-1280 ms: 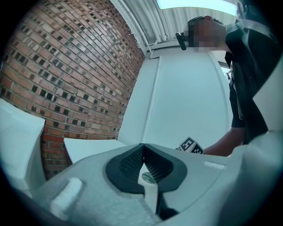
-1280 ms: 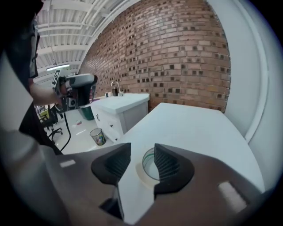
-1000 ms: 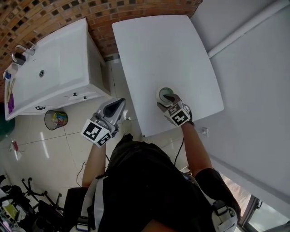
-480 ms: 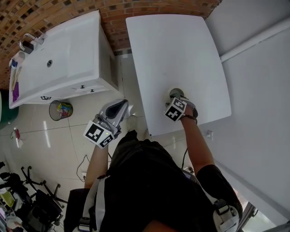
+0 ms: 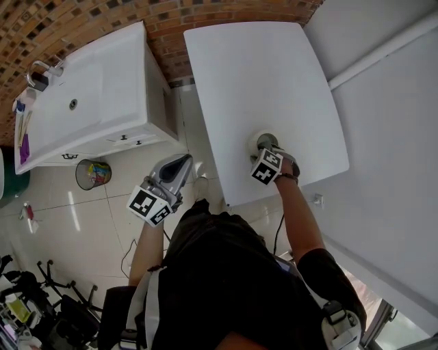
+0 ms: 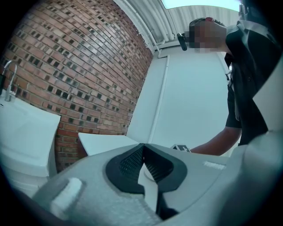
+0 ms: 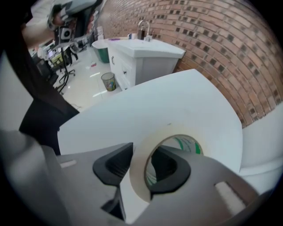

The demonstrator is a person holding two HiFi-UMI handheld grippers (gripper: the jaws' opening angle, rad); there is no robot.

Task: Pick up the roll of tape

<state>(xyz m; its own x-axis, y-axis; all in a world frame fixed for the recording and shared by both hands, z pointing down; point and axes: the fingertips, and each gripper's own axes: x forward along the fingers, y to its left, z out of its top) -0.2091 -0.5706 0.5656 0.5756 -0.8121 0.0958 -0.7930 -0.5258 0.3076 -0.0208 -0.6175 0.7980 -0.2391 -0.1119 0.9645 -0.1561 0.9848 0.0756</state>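
Note:
The roll of tape (image 5: 259, 141), pale with a green-printed core, lies flat near the front edge of the white table (image 5: 260, 68). My right gripper (image 5: 268, 147) points steeply down onto it. In the right gripper view the roll (image 7: 140, 148) has one jaw inside its hole and the other outside its wall. The jaws have just been closing, and the right gripper (image 7: 139, 161) now pinches the roll's wall between its pads. My left gripper (image 5: 185, 160) hangs off the table's left side over the floor. The left gripper (image 6: 143, 148) is shut with nothing in it.
A white sink cabinet (image 5: 89, 102) stands left of the table against the brick wall (image 5: 205, 14). A small waste bin (image 5: 94, 173) sits on the tiled floor. A white pipe (image 5: 383, 48) runs along the wall on the right. The person's body fills the lower middle.
My right gripper has tipped further down over the roll, its marker cube now close above it, and its jaws have closed on the roll's wall. The left gripper has shifted slightly.

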